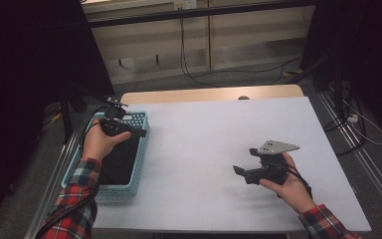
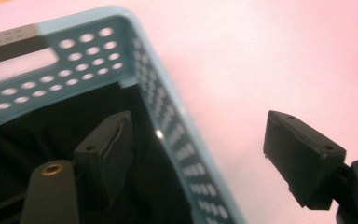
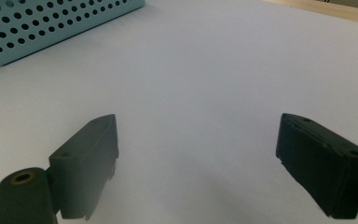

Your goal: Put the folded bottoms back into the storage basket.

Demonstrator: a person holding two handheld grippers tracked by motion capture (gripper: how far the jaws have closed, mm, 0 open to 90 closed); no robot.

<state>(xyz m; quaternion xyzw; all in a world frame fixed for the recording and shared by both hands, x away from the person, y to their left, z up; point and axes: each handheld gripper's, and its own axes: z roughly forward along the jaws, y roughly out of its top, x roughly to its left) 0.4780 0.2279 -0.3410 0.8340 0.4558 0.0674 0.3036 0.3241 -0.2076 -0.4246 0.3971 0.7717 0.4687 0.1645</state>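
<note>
Clearly the work in hand is dropping something dark into the pale blue perforated plastic basket (image 1: 140, 130) at the left edge of the white-topped desk (image 1: 219, 139). A black cloth-like thing (image 1: 119, 159) lies on the basket's floor, well inside the walls; what exactly it is I cannot tell.

The left gripper (image 1: 115, 119) hovers over the far end of the basket. In the left gripper view its jaws stand apart with nothing between them, one over the dark inside, the other out past the basket's side wall (image 2: 168, 116). The right gripper (image 1: 251, 172) waits over bare desk, well apart from the basket, its jaws also spread and empty in the right gripper view, where the basket (image 3: 51, 23) sits at the far corner.

By my reading, the release is made, and the step is best finished by lifting the left gripper straight up, so that neither jaw catches the rim or drags the cloth back out. Keeping the jaws spread until clear of the wall would help. The right gripper is best held off to its side.
</note>
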